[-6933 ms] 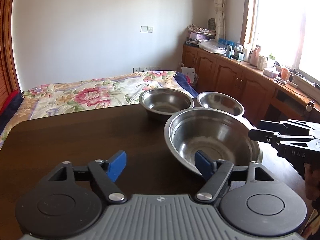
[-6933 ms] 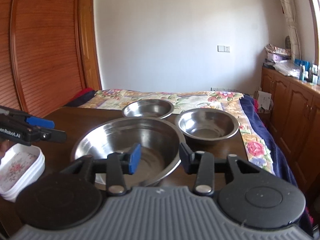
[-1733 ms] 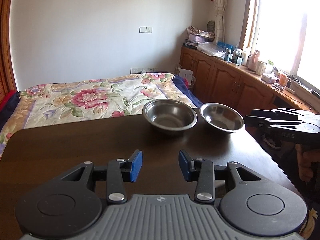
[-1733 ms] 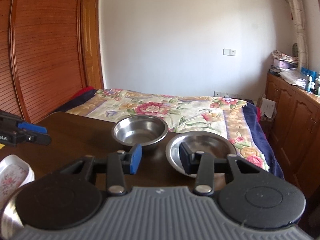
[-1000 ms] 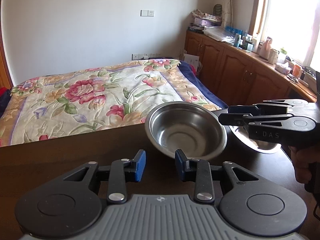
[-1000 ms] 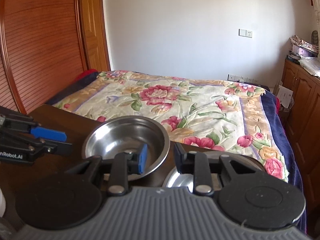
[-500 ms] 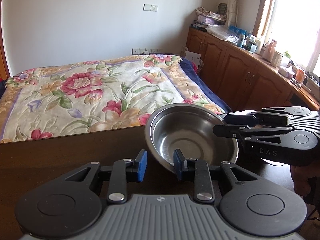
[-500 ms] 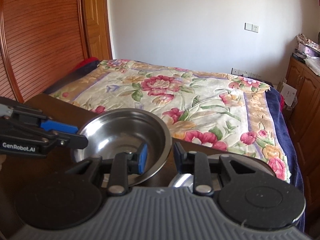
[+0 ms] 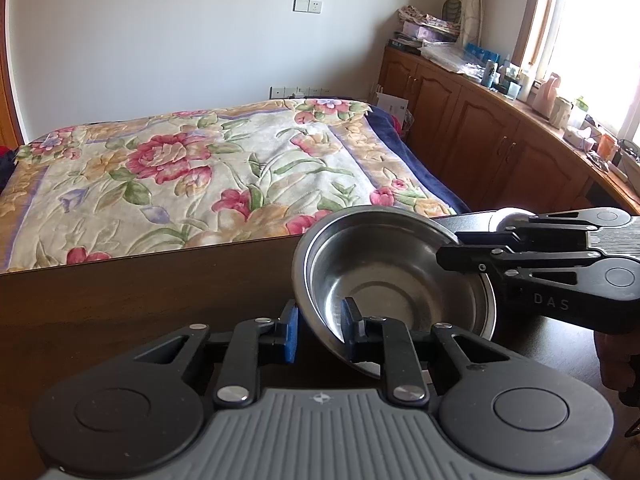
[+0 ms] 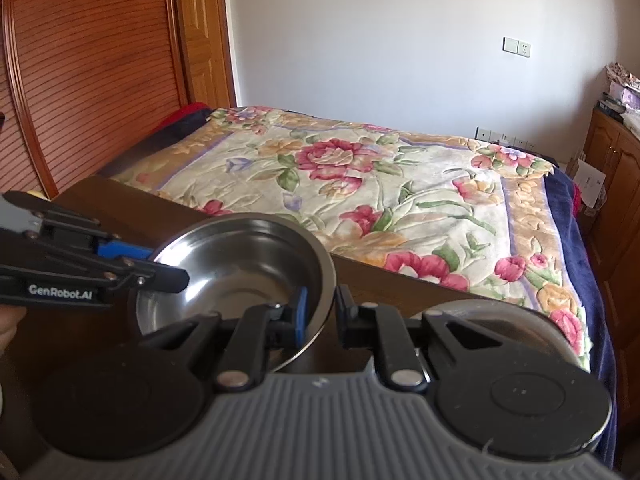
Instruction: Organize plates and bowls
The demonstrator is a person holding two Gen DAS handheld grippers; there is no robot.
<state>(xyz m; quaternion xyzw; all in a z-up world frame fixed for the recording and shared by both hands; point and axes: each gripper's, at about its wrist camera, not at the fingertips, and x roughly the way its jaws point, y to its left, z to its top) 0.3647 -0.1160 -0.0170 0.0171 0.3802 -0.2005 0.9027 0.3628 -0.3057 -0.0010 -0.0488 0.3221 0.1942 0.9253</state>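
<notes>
Steel bowl (image 9: 394, 280) was the thing in hand: it sat tilted at the far edge of the dark table (image 9: 120, 300), its near side raised, with both tools on its rim. The left gripper (image 9: 318, 330) straddled the near rim, one blue pad outside the wall and the other inside; the jaws stood narrow and seemed pinched on the rim, though contact at the outer pad was hard to confirm. The right gripper (image 10: 320, 310) straddled the rim of the same bowl (image 10: 240, 276) from the other side in the same narrow stance, apparently clamped on it too. A second, shallower steel bowl (image 10: 516, 322) lay on the table just beside the held bowl, largely hidden behind the right tool.

The step, as I judged it, was lifting this bowl to stack it. The next move would call for both hands rising together and keeping it level, since thin polished steel slips easily between pads.

Compared with half a second earlier, the bowl had tipped up further and both sets of jaws had closed in on its rim; nearly seven seconds earlier a large basin also stood on the table, now out of view.
</notes>
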